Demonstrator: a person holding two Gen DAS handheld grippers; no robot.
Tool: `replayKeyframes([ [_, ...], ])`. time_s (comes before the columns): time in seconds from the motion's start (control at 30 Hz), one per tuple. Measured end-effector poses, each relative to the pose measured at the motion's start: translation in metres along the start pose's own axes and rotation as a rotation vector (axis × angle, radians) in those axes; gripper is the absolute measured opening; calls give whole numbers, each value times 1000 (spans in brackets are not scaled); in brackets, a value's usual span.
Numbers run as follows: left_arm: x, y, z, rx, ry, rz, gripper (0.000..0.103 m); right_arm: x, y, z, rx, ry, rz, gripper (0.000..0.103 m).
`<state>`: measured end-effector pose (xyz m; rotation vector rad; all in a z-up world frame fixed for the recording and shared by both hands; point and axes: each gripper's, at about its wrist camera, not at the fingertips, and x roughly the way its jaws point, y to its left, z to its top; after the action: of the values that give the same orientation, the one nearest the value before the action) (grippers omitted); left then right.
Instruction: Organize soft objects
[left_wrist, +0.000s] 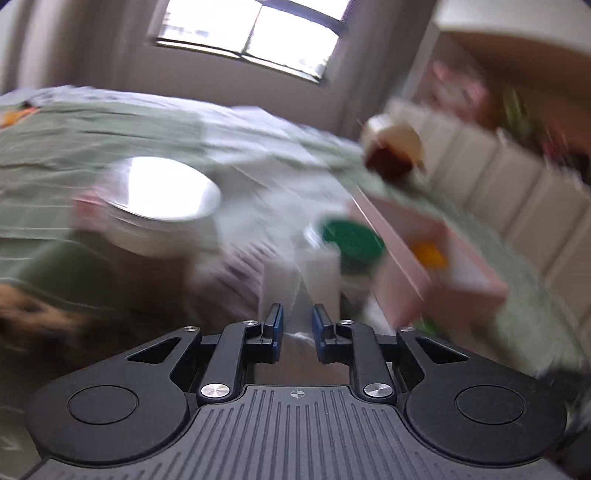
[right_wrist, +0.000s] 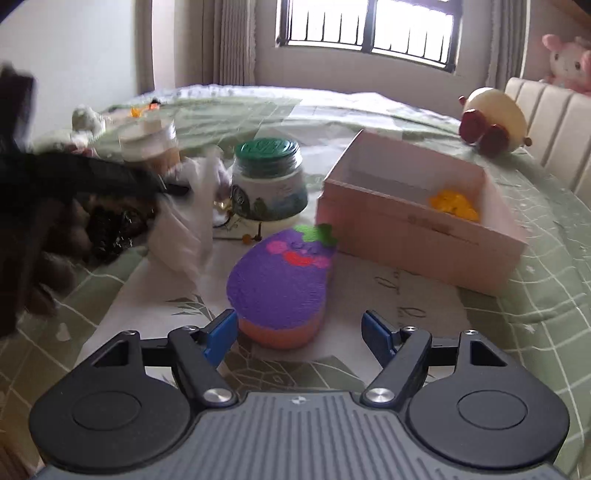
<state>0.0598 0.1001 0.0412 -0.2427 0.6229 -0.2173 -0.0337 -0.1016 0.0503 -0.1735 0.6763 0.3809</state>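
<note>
Right between the spread fingers of the right gripper (right_wrist: 299, 332) sits the purple eggplant plush (right_wrist: 280, 284), jaws wide apart and not touching it yet, so I'd say we're at the reach-in part of the grab. Pink box (right_wrist: 424, 236) is just ahead and to the right, with something yellow (right_wrist: 452, 205) already inside. Left gripper (left_wrist: 297, 328) looks nearly closed, seemingly pinching a white wispy bag or cloth (left_wrist: 299, 280), but it's blurry. Next move probably needs a gentle squeeze, then lifting toward the box.
</note>
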Motion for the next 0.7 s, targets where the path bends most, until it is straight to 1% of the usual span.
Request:
replayKeyframes([
  [0.07, 6, -11, -7, 51, 23, 37, 21, -11, -3, -2, 6, -32, 2, 77],
  [0.13, 1, -16, -11, 87, 6, 62, 21, -17, -5, -3, 3, -59, 5, 82],
  [0.2, -15, -16, -13, 102, -25, 57, 21, -20, -4, -5, -4, -71, 8, 82],
  [0.27, -40, -7, -13, 90, -67, 51, 21, -17, -5, -6, 4, -66, 17, 82],
  [0.3, -53, 1, -11, 69, -94, 67, 21, -15, -6, -7, 12, -62, 25, 82],
  [0.37, -74, 23, -6, 4, -121, 135, 21, -12, -7, -9, 32, -52, 37, 82],
  [0.4, -79, 34, -3, -35, -116, 167, 20, -10, -7, -10, 45, -45, 46, 82],
  [0.47, -80, 57, 2, -97, -81, 198, 20, -6, -7, -11, 62, -34, 62, 82],
  [0.5, -77, 64, 3, -113, -58, 199, 20, -6, -6, -11, 65, -32, 67, 82],
  [0.53, -73, 67, 2, -116, -35, 180, 20, -6, -4, -12, 63, -32, 70, 82],
  [0.57, -68, 67, 1, -114, -6, 151, 20, -6, -3, -13, 58, -31, 71, 82],
  [0.63, -54, 60, -5, -94, 82, 109, 21, -8, -1, -14, 44, -28, 65, 82],
  [0.67, -49, 51, -9, -58, 106, 102, 21, -9, 0, -14, 39, -28, 60, 82],
  [0.7, -49, 42, -13, -10, 87, 104, 21, -10, 0, -15, 37, -29, 54, 82],
])
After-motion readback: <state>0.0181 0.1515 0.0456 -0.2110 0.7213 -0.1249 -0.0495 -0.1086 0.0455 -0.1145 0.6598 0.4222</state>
